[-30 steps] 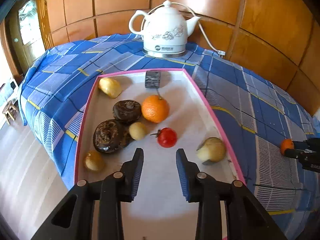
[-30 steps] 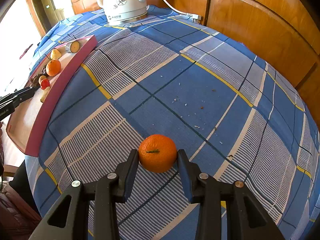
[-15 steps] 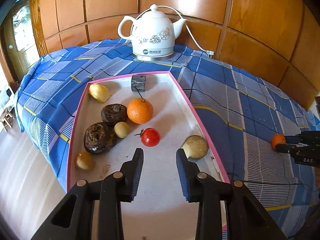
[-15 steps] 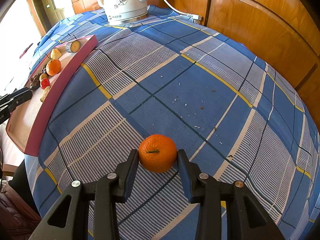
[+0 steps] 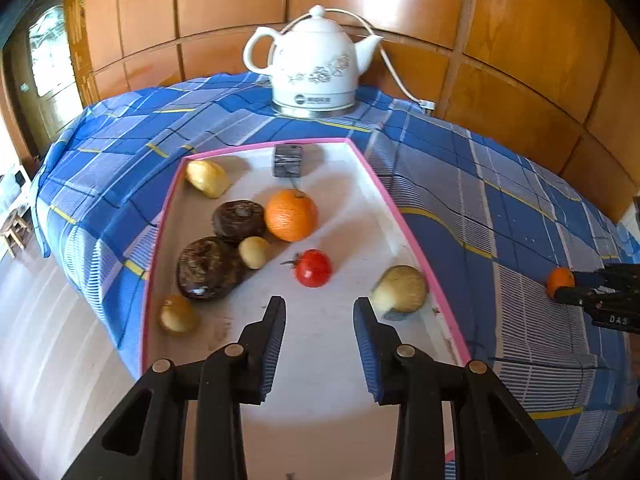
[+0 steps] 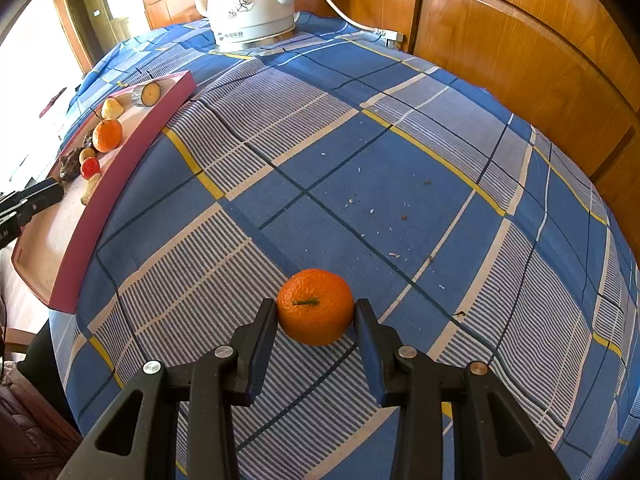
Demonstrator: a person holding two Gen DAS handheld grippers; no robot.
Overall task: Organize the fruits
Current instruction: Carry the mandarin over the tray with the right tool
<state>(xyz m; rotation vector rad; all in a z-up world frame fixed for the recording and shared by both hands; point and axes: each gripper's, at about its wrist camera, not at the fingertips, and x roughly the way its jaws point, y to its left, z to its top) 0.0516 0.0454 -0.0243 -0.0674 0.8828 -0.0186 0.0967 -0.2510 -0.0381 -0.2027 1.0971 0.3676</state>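
Left wrist view: right gripper (image 5: 560, 290) is cut off by the right edge; the mandarin (image 5: 559, 280) there is small and partly covered. Right wrist view: left gripper (image 6: 56, 192) is cropped at left; tray (image 6: 132, 160) wall hides the lower parts of its contents.

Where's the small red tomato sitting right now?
In the left wrist view the tomato lies inside the pink-rimmed tray, just ahead of the left tongs, below the orange and left of the pale mushroom.
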